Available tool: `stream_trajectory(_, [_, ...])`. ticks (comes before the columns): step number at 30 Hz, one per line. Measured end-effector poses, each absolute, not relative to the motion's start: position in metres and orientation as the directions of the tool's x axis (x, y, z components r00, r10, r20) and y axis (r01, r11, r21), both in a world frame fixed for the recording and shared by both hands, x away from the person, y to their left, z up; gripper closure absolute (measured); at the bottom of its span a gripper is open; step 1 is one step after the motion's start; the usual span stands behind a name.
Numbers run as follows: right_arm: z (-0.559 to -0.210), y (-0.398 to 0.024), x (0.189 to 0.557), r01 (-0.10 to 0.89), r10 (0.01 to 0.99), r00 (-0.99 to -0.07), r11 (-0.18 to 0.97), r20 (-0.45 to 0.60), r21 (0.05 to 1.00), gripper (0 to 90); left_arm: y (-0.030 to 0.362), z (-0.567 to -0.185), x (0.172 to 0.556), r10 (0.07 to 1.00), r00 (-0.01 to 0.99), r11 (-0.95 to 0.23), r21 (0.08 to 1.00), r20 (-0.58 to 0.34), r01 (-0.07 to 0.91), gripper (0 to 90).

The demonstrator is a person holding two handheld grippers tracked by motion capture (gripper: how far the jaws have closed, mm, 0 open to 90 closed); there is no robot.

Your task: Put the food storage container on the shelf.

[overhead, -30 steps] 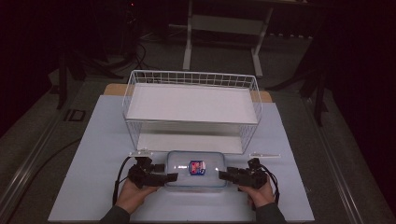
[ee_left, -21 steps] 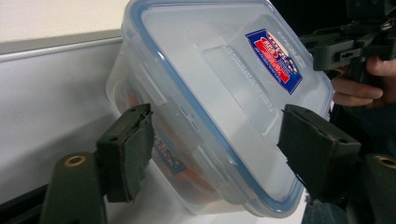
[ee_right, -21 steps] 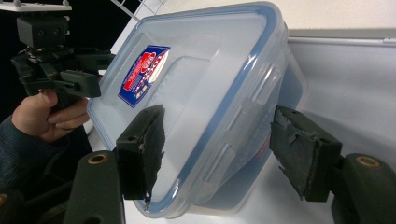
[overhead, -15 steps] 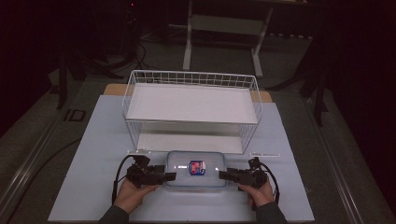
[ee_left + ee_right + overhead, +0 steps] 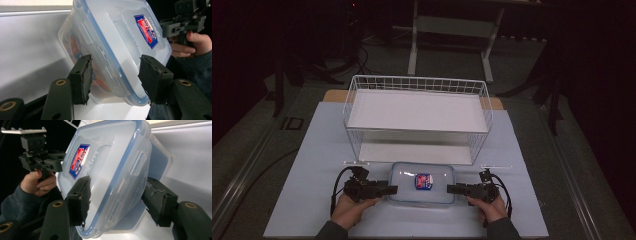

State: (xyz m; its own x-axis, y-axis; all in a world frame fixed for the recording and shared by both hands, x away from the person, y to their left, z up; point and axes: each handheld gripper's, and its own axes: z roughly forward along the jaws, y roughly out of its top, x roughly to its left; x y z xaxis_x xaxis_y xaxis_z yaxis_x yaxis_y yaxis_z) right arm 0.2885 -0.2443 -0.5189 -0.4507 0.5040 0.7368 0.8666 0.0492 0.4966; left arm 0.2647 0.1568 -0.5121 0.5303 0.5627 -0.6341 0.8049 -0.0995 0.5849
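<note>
at the near edge of the table (image 5: 302,165), the container (image 5: 422,182) lies with its long axis left to right, between the left gripper (image 5: 388,189) and the right gripper (image 5: 453,189). both jaw pairs have just been closing around its ends, seemingly not yet pinching.

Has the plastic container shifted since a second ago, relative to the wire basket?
No. In the high view the plastic container sits in the same spot just in front of the wire basket, same gap and alignment.

The room lay dark beyond the pale tabletop (image 5: 312,150). A grey floor (image 5: 447,60) stretched behind it, where a metal stand's legs (image 5: 414,45) rose into shadow.
</note>
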Motion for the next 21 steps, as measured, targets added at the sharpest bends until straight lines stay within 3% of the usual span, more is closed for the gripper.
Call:
stream_trajectory(9, [-0.5165,-0.2458,0.2847,0.852,0.490,-0.474,0.048,0.732,0.521,43.9,0.1598,-0.5135,0.2631,0.553,0.519,-0.078,0.580,-0.652,0.811,46.9])
stream_trajectory(13, [-0.5162,-0.2456,0.2841,0.840,0.480,-0.492,0.042,0.726,0.542,45.0,0.1581,-0.5171,0.2644,0.539,0.506,-0.073,0.561,-0.673,0.825,38.2])
stream_trajectory(21, [-0.5159,-0.2452,0.2832,0.835,0.484,-0.504,0.058,0.716,0.548,46.2,0.1607,-0.5175,0.2644,0.513,0.480,-0.058,0.529,-0.711,0.847,44.1])
